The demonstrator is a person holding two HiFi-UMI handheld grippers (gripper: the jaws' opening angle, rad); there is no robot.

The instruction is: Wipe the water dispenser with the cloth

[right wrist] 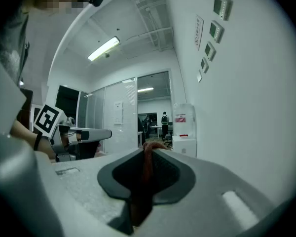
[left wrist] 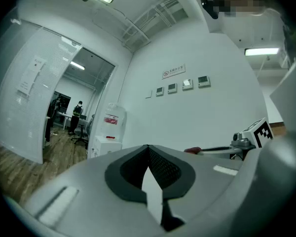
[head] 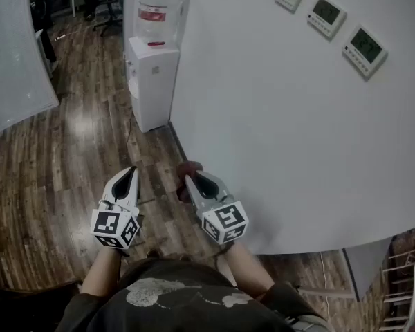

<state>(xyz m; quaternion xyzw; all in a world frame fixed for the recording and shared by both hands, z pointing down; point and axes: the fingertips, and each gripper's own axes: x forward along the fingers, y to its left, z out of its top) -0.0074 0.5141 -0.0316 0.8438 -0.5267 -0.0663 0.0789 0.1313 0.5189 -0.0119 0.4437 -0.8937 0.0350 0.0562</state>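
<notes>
Standing well ahead of both grippers, the water dispenser (head: 152,81) is seen upright against the white wall (head: 277,116), with a big bottle (head: 159,9) seated on top. Nothing has been wiped yet, by the look of it; the dispenser is well out of reach.

The right gripper (head: 191,178) is closed tight on a reddish cloth (head: 188,171), and a fold of it is pinched between the jaws and bunched at the tip. The left gripper (head: 129,171) is held just beside it, jaws brought together with nothing between them.

The relation that counts: the dispenser lies forward and a little to the left of the cloth, across a stretch of wooden floor (head: 69,171), with its long axis vertical. The left gripper is placed slightly more in line with it, but the cloth is carried on the right. A walk forward along the wall is judged necessary before the cloth can be laid against the white cabinet.
</notes>
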